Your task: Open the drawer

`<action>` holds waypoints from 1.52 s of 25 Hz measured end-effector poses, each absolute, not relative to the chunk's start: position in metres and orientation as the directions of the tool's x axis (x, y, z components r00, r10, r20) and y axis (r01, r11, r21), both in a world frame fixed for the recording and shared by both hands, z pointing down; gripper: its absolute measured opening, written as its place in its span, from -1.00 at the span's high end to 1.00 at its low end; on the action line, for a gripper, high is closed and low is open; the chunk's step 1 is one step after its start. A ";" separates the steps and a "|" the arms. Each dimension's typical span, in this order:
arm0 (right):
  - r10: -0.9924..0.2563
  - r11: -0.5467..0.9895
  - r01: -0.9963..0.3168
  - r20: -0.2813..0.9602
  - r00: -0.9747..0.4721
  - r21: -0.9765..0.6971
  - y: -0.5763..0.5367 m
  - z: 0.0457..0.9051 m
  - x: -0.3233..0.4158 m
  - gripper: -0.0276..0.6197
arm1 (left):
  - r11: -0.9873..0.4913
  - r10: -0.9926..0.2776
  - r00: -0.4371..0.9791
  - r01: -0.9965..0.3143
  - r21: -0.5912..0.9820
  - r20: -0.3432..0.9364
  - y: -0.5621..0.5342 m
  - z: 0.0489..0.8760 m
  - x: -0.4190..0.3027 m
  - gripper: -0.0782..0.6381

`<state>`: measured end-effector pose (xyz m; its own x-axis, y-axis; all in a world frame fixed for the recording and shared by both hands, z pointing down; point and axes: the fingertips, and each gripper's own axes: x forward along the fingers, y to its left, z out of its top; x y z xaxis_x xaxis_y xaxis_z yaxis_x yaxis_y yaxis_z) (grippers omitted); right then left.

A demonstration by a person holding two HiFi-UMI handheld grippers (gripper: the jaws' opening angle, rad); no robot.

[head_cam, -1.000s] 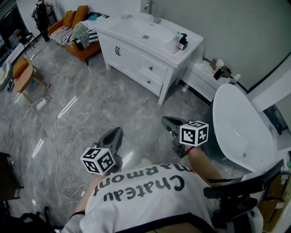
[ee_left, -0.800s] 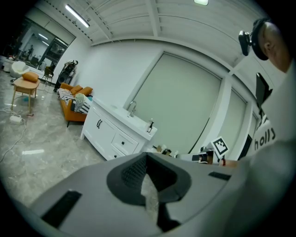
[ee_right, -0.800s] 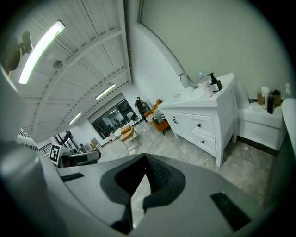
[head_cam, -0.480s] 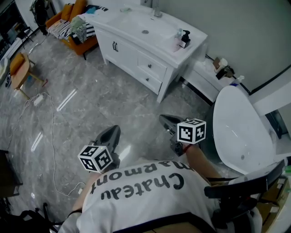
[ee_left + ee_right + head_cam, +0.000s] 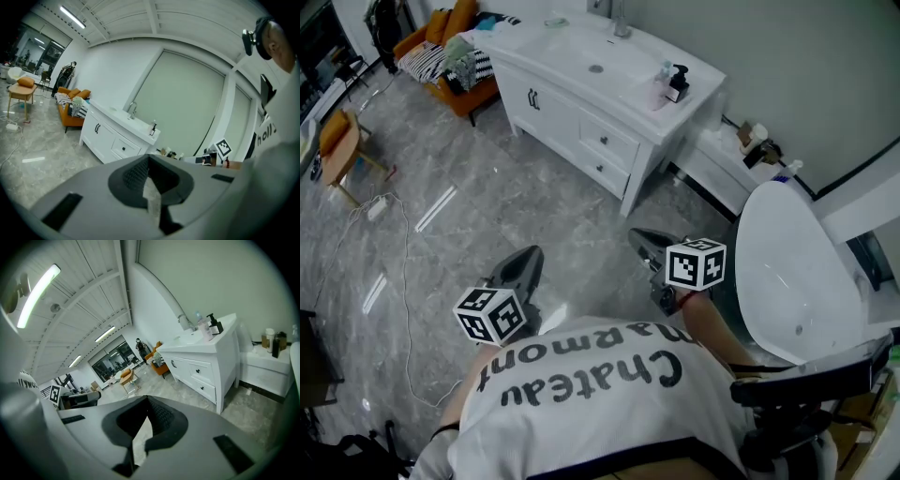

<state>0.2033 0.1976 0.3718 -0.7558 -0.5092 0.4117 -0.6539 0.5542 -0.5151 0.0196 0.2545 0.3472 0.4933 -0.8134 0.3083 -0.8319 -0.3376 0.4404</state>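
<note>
The white vanity [image 5: 581,103] stands across the grey floor, with two small drawers, upper [image 5: 610,141] and lower [image 5: 602,172], both closed, each with a dark knob. My left gripper [image 5: 528,254] is held low over the floor, well short of the vanity, its jaws together and empty. The right gripper [image 5: 637,235] is beside it, nearer the vanity's right end, also shut on nothing. The drawers [image 5: 200,376] lie ahead in the right gripper view, beyond the jaws [image 5: 147,400]. In the left gripper view the vanity [image 5: 112,137] is farther off past that gripper [image 5: 149,158].
A white bathtub [image 5: 783,267] fills the right side. A low white side cabinet [image 5: 717,167] with bottles sits between vanity and tub. Soap bottles [image 5: 673,84] stand on the vanity top. An orange sofa [image 5: 450,58], a small wooden table [image 5: 342,150] and a floor cable [image 5: 405,272] lie at left.
Both grippers have shifted a little toward the vanity along with the person. Their jaws stay as they were.
</note>
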 end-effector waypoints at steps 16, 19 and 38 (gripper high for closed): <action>-0.533 0.505 -0.670 0.413 -0.738 -0.544 0.192 0.382 0.216 0.89 | -0.306 -0.815 0.470 -0.846 0.436 0.340 0.244 0.353 0.009 0.76; -0.563 0.472 -0.695 0.422 -0.711 -0.541 0.189 0.384 0.224 0.89 | -0.337 -0.797 0.500 -0.833 0.438 0.338 0.232 0.355 0.011 0.76; -0.682 0.283 -0.790 0.464 -0.565 -0.544 0.102 0.383 0.145 0.89 | -0.479 -0.656 0.655 -0.745 0.463 0.375 0.084 0.352 -0.070 0.76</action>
<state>0.1450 0.1020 0.3831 -0.5648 -0.6824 0.4641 -0.7896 0.2832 -0.5444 -0.0698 0.0839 0.3517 0.6551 -0.6558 0.3752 -0.7454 -0.4795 0.4632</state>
